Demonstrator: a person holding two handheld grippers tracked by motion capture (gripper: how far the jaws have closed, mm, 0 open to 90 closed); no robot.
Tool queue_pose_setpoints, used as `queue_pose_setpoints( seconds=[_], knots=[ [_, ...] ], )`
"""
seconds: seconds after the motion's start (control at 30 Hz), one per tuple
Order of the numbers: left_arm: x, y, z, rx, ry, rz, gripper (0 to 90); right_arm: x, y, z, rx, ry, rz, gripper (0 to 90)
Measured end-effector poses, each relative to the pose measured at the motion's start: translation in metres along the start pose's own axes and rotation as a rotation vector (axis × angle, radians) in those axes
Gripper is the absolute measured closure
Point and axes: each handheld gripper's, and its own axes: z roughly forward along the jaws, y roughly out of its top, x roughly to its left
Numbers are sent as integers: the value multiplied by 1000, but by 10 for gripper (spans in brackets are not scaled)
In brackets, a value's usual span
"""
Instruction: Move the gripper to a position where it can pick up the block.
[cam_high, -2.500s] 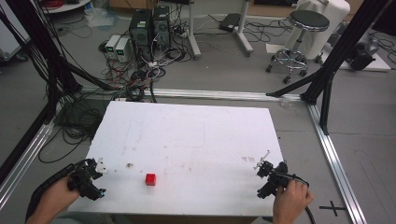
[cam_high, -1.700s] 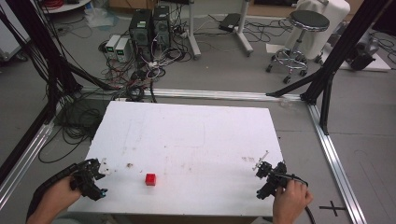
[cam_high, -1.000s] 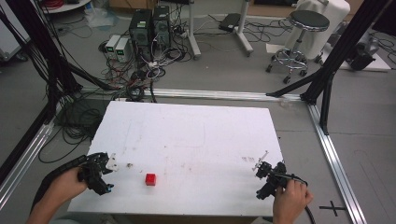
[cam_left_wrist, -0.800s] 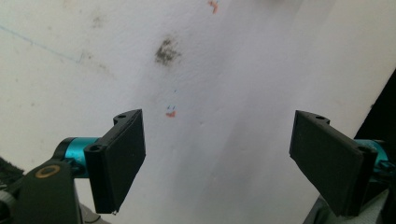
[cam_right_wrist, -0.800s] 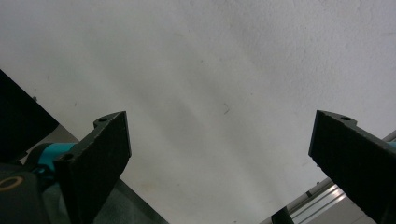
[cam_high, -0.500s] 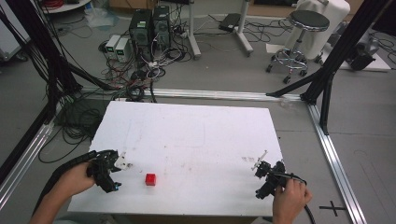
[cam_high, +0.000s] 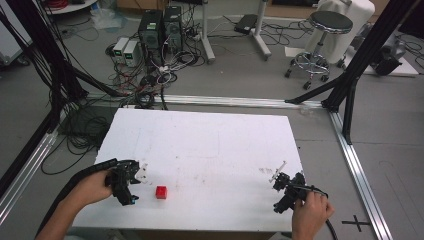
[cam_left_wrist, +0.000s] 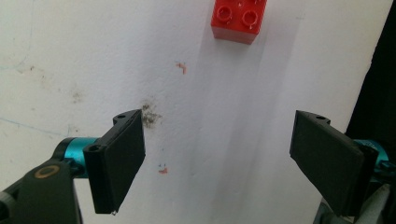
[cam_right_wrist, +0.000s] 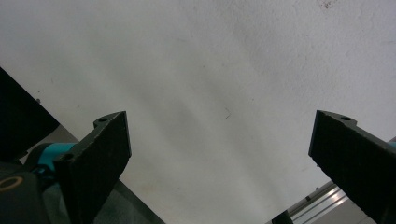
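A white table (cam_high: 210, 145) with a scuffed, lightly stained top stands inside a frame of aluminium rails on a grey workshop floor. At its near edge two forearms come in, one at each bottom corner, each hand holding one gripper, so two grippers in all.

The left gripper (cam_high: 131, 181) hangs over the near left part of the table, its jaws spread wide with nothing between them. In the left gripper view the left gripper (cam_left_wrist: 217, 158) shows two black jaw pads far apart over bare white surface marked by a dark smudge and two small red flecks. One red brick (cam_high: 160, 192) lies on the table just beside this gripper, toward the table's middle, apart from the jaws. In the left gripper view the red brick (cam_left_wrist: 239, 18) sits ahead of the jaws at the top edge, studs up, four of them partly visible.

The right gripper (cam_high: 286, 190) is near the table's near right corner, well apart from the brick. The right gripper view shows the right gripper (cam_right_wrist: 219, 154) with both jaws also wide apart over plain white surface, holding nothing, with a bit of rail at the lower right.

Beyond the far edge of the table, two dark computer towers (cam_high: 161, 27) stand side by side among tangled cables, and one round black stool (cam_high: 327, 25) on a chrome base stands at the far right
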Motion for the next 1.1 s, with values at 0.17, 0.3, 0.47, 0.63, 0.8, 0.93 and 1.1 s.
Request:
queue_pose_setpoints(
  seconds=[0.17,0.3,0.47,0.63,0.8,0.93,1.1],
  knots=[
    [-1,12,4,-7,-15,33,184,0,0,0,2,2,-3,49],
    [-3,23,9,1,-33,58,183,-1,-1,0,0,3,-4,49],
    [-2,33,15,14,-67,97,181,-1,-2,-1,-5,5,3,48],
    [-1,40,19,24,-83,120,181,0,-1,-1,-4,6,-3,49],
    [1,47,25,45,-98,144,181,0,0,0,-3,7,-12,48],
    [-1,51,29,54,-109,162,181,0,0,0,-1,6,-8,49],
    [0,57,34,66,-119,188,181,0,0,0,2,9,-16,48]
  ],
)
